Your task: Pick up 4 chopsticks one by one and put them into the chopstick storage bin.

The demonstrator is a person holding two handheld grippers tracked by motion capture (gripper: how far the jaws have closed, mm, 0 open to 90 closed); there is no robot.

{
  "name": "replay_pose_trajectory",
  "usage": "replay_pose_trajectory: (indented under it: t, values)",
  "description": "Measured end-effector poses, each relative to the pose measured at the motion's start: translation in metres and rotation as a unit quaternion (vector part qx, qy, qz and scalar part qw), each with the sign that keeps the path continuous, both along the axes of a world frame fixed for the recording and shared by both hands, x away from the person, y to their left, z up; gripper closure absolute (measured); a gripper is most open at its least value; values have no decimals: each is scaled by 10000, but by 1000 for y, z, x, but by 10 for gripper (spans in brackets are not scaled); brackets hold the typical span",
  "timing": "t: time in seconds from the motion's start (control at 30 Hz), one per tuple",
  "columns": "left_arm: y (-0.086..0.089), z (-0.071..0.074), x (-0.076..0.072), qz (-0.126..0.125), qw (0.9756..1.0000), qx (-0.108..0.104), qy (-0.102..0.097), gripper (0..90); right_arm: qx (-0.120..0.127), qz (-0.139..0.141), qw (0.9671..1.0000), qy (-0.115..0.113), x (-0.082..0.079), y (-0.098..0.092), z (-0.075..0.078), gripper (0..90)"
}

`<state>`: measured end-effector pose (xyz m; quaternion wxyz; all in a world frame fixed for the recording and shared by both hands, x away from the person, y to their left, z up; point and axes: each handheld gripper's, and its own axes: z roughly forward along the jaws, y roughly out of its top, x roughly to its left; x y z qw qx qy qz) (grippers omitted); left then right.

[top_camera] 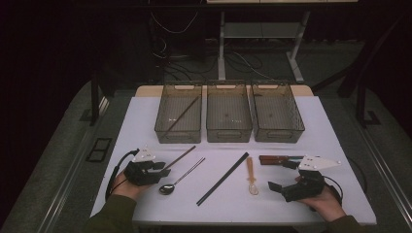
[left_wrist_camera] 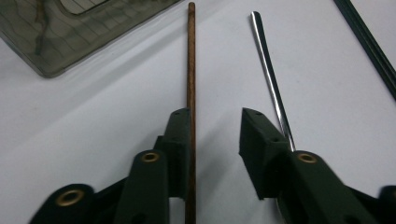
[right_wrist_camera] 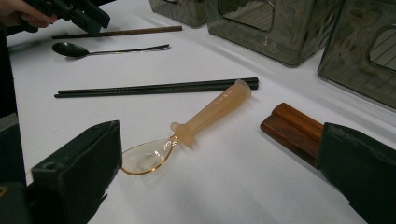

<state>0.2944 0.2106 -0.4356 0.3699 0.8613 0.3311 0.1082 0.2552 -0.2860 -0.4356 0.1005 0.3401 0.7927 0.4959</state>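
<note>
left gripper (top_camera: 163, 166) partly open, right gripper (top_camera: 283, 174) wide.

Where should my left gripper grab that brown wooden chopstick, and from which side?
Grip the brown chopstick on its thin round shaft near the end closest to the left gripper, coming straight down from above. It lies flat on the table, so the jaws must straddle it crosswise. It now sits against one jaw only; centre it, keeping clear of the metal spoon alongside.

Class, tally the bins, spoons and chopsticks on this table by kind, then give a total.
Smoky translucent plastic bins: 3
Spoons, one metal, one orange plastic: 2
Brown wooden chopsticks: 2
Black chopsticks: 2
Total: 9
</note>
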Motion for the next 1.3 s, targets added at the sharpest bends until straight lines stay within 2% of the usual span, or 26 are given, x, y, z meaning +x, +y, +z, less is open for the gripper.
replay_pose_trajectory:
  t: [0.07, 0.23, 0.4, 0.5, 0.67, 0.8, 1.3]
  values:
    - [1, -2, 1, -33, 10000, 80, 29, 667, -1, -2, 10000, 3, 0, 0, 0, 7]
    - [7, -4, 2, 82, 10000, 29, 32, 743, -2, 6, 10000, -2, -1, 0, 0, 7]
    - [7, -5, 3, 98, 9999, 109, 44, 757, -3, 5, 10000, -7, -1, 0, 1, 7]
    - [5, -7, 3, 26, 9995, 297, 43, 776, -10, 5, 10000, -7, -1, 0, 1, 8]
    - [3, -8, 1, 12, 9992, 398, -36, 795, -11, 1, 10000, -10, -1, 0, 1, 7]
    - [3, -8, 2, -25, 9993, 378, 0, 841, -20, 16, 10000, -13, -1, 0, 1, 8]
    - [6, -7, 6, -108, 9995, 259, 118, 853, -22, 13, 10000, -15, -1, 1, 1, 7]
